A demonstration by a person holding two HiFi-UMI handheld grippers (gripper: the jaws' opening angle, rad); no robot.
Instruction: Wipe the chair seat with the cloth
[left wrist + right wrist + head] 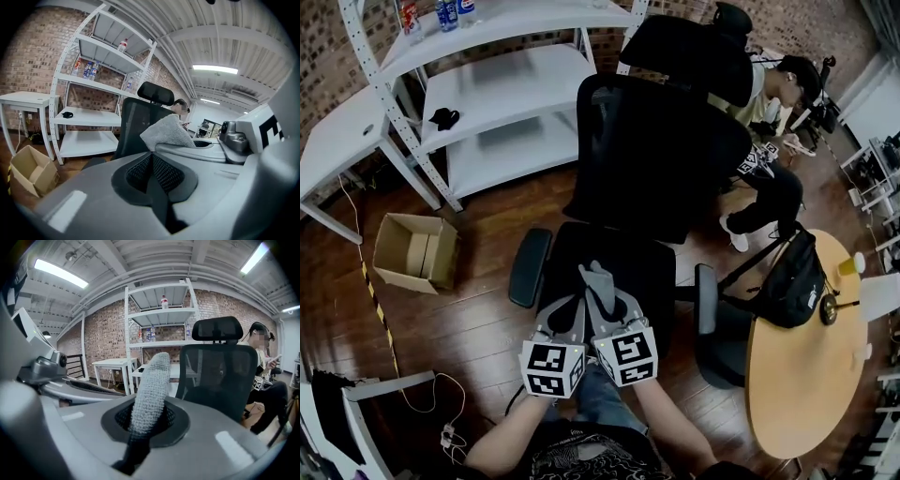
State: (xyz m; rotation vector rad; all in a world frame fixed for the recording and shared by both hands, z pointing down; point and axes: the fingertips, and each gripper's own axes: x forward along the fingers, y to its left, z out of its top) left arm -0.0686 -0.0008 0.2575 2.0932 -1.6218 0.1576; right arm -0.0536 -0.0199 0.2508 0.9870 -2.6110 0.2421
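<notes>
A black mesh office chair stands in front of me, its seat [630, 264] just beyond both grippers. My right gripper [602, 286] is shut on a grey cloth [593, 277], which sticks up from the jaws as a fuzzy roll [151, 387] in the right gripper view [143, 420]. My left gripper [570, 307] sits close beside it on the left. Its jaws [151, 158] meet in a line with nothing between them. The cloth [166, 132] shows to its right. The chair back [218, 376] rises behind the jaws.
White metal shelving [502, 103] and a white table [337, 141] stand behind the chair, and an open cardboard box [412, 251] lies on the floor at left. A round wooden table [802, 375] with a black bag [792, 281] is at right, where a seated person [769, 183] sits.
</notes>
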